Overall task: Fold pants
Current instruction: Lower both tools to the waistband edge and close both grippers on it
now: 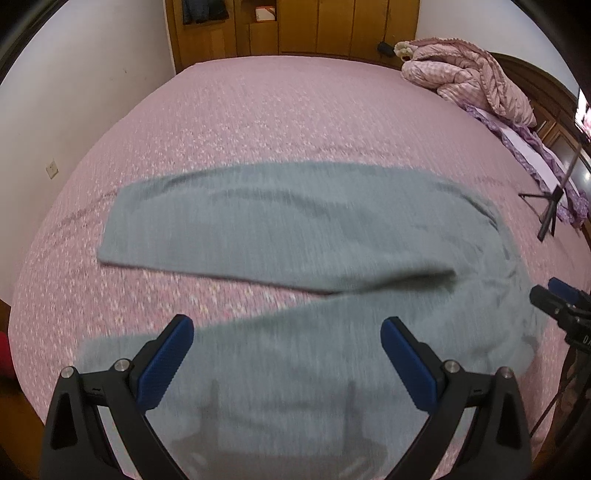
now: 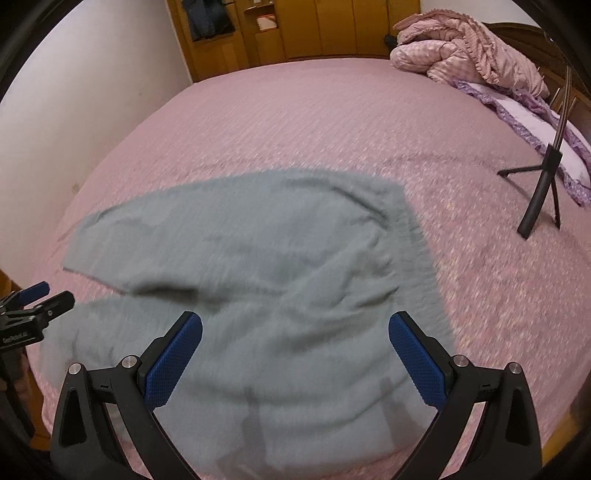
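Grey pants (image 1: 295,229) lie spread flat on the pink bed, the two legs running to the left and the waistband at the right; they also show in the right wrist view (image 2: 266,258). My left gripper (image 1: 286,339) is open and empty, held above the near leg. My right gripper (image 2: 295,336) is open and empty, held above the seat and waist area. Each gripper shows at the edge of the other's view: the right one (image 1: 554,299) and the left one (image 2: 40,295).
The pink bedspread (image 1: 277,118) covers a wide bed. A bunched pink quilt (image 1: 465,74) and a purple pillow (image 2: 532,125) lie at the far right. A black tripod (image 2: 543,184) stands on the bed at right. Wooden cabinets (image 1: 295,29) line the back wall.
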A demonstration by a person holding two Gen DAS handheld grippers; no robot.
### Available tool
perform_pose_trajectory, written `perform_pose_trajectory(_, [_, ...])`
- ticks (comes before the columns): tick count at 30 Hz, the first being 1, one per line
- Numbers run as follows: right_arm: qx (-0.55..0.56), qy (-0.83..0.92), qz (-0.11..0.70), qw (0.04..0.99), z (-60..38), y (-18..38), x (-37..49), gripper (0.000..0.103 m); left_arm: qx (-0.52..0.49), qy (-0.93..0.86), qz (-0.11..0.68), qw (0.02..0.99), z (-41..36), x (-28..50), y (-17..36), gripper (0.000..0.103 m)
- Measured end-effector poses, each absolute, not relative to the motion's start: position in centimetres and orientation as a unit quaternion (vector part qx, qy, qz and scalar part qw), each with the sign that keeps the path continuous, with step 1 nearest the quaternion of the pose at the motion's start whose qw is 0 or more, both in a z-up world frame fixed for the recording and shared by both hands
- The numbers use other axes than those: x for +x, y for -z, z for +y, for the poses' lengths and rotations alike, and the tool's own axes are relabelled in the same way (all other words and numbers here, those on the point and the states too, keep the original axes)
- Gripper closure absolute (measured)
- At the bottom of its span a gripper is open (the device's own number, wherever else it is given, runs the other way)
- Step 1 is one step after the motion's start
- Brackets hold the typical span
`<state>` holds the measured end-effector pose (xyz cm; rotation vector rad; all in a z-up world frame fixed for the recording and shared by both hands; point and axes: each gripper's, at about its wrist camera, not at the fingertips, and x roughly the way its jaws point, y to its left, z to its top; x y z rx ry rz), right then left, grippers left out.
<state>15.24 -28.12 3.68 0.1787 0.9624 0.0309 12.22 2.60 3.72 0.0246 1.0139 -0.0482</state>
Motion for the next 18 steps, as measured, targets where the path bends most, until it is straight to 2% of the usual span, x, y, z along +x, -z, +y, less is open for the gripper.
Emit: perform_pose_trajectory(18, [0.068,-0.004,0.474,0.878,-30.7,-2.6,23.9,0.000,0.033,0.033,0.510,0.859,2.7,23.5,-2.2,0.000])
